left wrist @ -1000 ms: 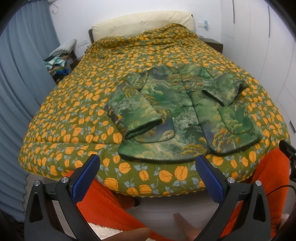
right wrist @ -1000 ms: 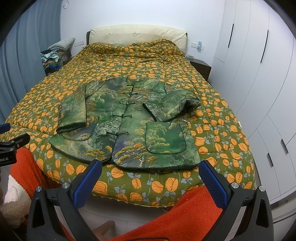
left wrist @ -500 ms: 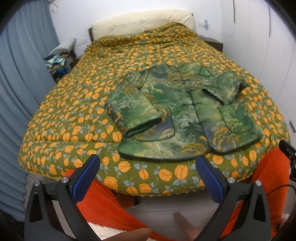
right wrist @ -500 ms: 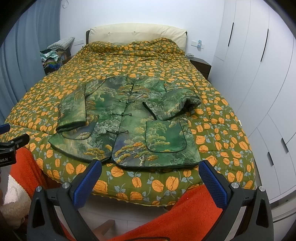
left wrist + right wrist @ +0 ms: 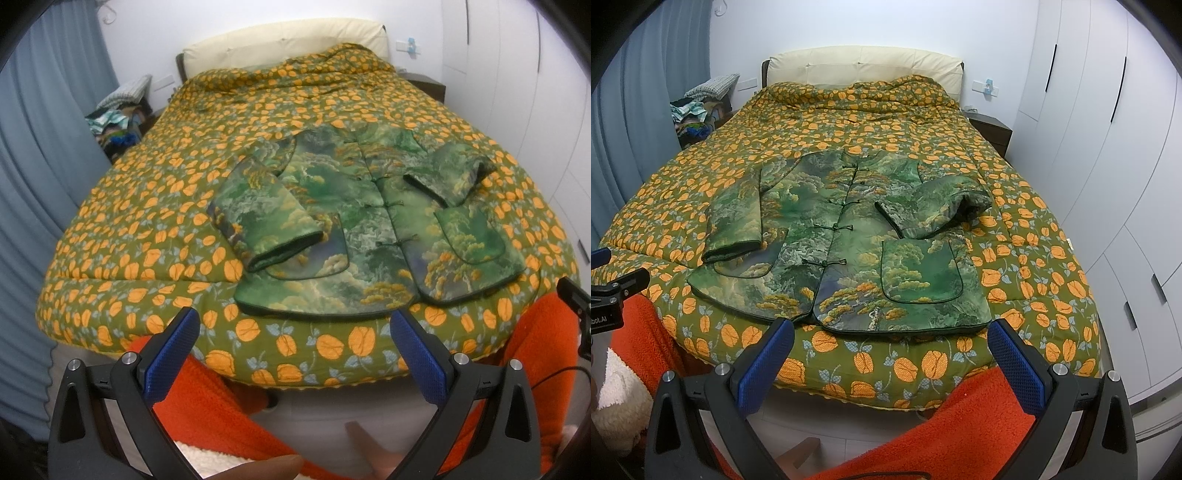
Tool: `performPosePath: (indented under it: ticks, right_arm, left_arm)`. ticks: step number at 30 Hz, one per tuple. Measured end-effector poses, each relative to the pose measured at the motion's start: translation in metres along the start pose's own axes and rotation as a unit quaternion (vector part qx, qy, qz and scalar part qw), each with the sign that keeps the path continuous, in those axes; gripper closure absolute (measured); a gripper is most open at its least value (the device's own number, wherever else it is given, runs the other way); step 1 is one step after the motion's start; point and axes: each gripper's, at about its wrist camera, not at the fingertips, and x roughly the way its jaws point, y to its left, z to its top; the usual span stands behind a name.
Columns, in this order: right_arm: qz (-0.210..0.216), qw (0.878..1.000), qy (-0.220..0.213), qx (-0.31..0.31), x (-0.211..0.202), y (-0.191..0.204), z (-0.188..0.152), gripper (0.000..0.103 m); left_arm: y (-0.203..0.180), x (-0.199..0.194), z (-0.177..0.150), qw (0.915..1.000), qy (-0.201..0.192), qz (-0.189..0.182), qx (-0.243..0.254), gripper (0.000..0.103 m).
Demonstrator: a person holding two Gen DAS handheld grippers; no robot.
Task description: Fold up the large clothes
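Bed: orange-leaf quilt (image 5: pixel 886 122) covers it.
Jacket: green padded jacket (image 5: pixel 846 243) flat near foot edge, both sleeves folded inward.
Left tool (image 5: pixel 295 332): wide open, empty.
Right tool (image 5: pixel 890 336): wide open, empty.

Green landscape-print jacket (image 5: pixel 846 243) lies flat, buttoned, both sleeves folded inward.

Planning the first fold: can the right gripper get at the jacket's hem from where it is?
Probably yes. The right gripper is open and empty, the hem lies just ahead of it at the bed's near edge, and nothing sits between them.
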Motion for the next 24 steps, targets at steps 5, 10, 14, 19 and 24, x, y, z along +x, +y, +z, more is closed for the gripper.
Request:
performPosePath:
  ticks: [5,10,14,19,24]
  right_arm:
    - [-0.001,1.000,-0.001,0.000,0.0004,-0.0002,0.0001,0.000]
    - [0.000,1.000,0.000,0.000,0.0003,-0.0005,0.0005,0.000]
    - [0.000,1.000,0.000,0.000,0.0003,-0.0005,0.0002,0.000]
    - [0.001,1.000,0.000,0.000,0.0003,-0.0005,0.0002,0.000]
    - [0.000,1.000,0.000,0.000,0.0005,-0.0007,0.0000,0.000]
  left_arm:
    - [0.0000,0.0002,-0.0002,1.0000,0.000,0.000,0.001,0.000]
    - [-0.0006,-0.0001,0.0010,1.0000,0.000,0.000,0.000,0.000]
    - [-0.0005,0.0003,0.0004,1.0000,0.001,0.000,0.001,0.000]
    - [-0.0005,0.0003,0.0006,1.0000,0.001,0.000,0.001,0.000]
    - [0.0001,0.0006,-0.0003,1.0000,0.001,0.000,0.001,0.000]
